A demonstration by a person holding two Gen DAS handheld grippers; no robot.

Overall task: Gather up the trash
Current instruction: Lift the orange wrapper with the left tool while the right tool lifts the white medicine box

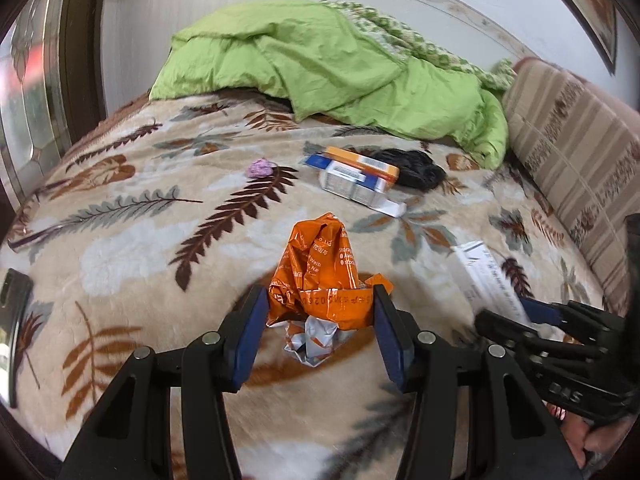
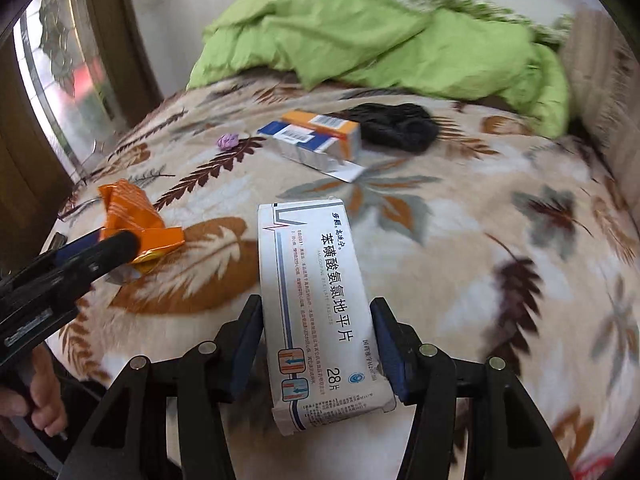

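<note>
The left gripper (image 1: 320, 320) was clamped on a crumpled orange wrapper (image 1: 320, 272), the right gripper (image 2: 318, 344) on a white tablet box (image 2: 316, 296), both lifted above the leaf-patterned blanket (image 1: 132, 248), probably for carrying away; more medicine boxes (image 1: 356, 178) lay farther off.

The left gripper (image 1: 320, 312) pointed obliquely downward, its blue pads (image 1: 247, 344) clamped on a crumpled orange wrapper (image 1: 316, 268). The right gripper (image 2: 318, 344) was likewise angled downward, its pads (image 2: 390, 352) pressed against both long edges of a white medicine box (image 2: 316, 300). A bare hand (image 2: 38, 396) gripped the left unit's handle; its finger placement appeared partly hidden.
</note>
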